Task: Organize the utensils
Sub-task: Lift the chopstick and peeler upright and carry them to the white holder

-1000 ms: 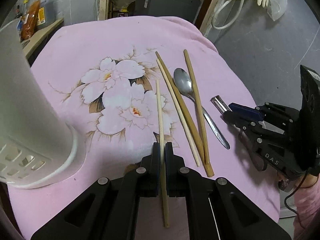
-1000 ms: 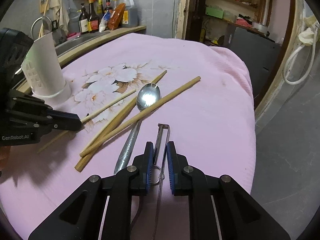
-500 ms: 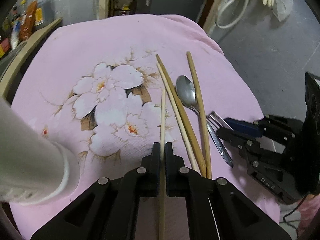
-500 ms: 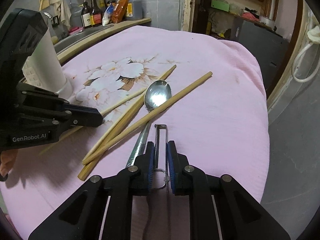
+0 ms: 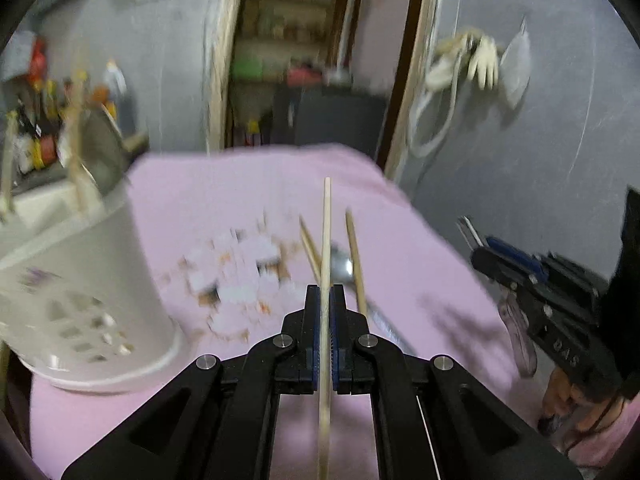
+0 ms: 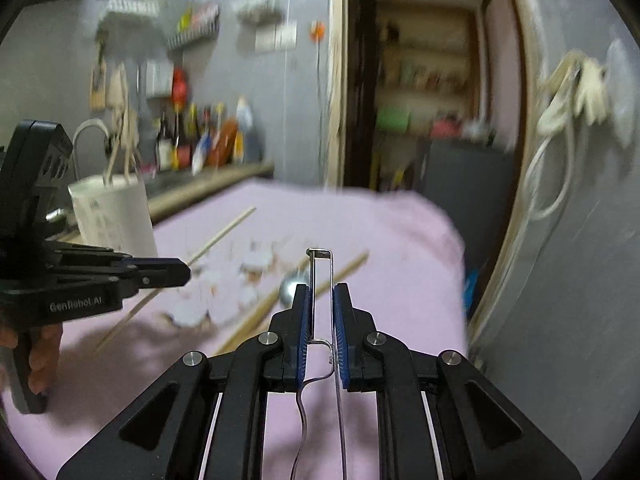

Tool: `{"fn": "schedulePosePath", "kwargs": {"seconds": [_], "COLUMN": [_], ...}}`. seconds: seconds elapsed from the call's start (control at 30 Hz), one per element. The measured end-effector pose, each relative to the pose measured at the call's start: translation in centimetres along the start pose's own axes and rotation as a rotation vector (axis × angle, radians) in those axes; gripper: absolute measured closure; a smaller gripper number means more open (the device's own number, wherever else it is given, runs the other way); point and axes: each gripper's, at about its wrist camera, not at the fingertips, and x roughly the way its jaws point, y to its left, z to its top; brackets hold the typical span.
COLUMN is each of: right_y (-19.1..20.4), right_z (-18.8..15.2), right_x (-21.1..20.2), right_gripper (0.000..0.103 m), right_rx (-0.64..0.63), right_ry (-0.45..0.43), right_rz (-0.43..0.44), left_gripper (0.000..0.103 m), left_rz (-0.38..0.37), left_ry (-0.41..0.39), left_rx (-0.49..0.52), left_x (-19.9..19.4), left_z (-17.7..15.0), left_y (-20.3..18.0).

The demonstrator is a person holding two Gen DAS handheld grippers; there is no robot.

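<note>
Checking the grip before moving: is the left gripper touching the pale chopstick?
Touching: left wrist view shows the left gripper clamped on the pale chopstick.

The left gripper (image 5: 327, 300) has its 2 jaws pressed together, with only a thin stick between the blue pads (image 5: 317, 332); it points toward 12 o'clock and a little downward. In the right wrist view this gripper enters from 9 o'clock, and the person's left hand (image 6: 34, 354) grips its handle near 8 o'clock. The right gripper (image 6: 321, 300) points toward 12 o'clock too, its jaws closed on a narrow wire piece. In the left wrist view it comes in from 3 o'clock, and the right hand (image 5: 568, 396) holds it at about 4 o'clock.
</note>
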Motion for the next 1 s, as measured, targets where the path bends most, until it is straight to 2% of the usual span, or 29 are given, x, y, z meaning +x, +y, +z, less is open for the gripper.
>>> {"fn": "schedulePosePath", "kwargs": {"seconds": [0.17, 0.43, 0.5, 0.63, 0.77, 0.9, 1.0], "right_y": [1.7, 4.7, 5.5, 7.1, 8.4, 9.7, 10.9], "right_z": [1.0, 4.8, 5.9, 7.5, 9.3, 11.6, 12.9], "right_x": [-3.4, -6.1, -6.4, -6.3, -5.6, -3.7, -2.2], "right_gripper": [0.093, 0.093, 0.093, 0.093, 0.093, 0.093, 0.093], "right_rx": [-0.031, -0.088, -0.107, -0.114, -0.079, -0.001, 0.044], "right_ry": [-0.229, -0.506, -0.555, -0.623, -0.675, -0.69, -0.701], "right_rz": [-0.076, -0.085, -0.073, -0.038, 0.041, 0.166, 0.226], "left_gripper": [0.1, 0.1, 0.1, 0.1, 0.1, 0.1, 0.1], "left_rz": [0.05, 0.135, 0.151, 0.185, 0.234, 0.246, 0.264], "left_ry": [-0.215, -0.542, -0.592, -0.657, -0.71, -0.719, -0.716], "left_rx": [0.014, 0.026, 0.025, 0.008, -0.011, -0.107, -0.17], "left_x": [-3.4, -8.8, -9.9, -12.2, -14.7, -15.9, -16.2], "left_z": [0.4, 1.4, 1.9, 2.9, 3.7, 4.2, 4.4], "left_y": [-0.8, 0.1, 0.9, 2.6, 4.9, 9.0, 11.7]}}
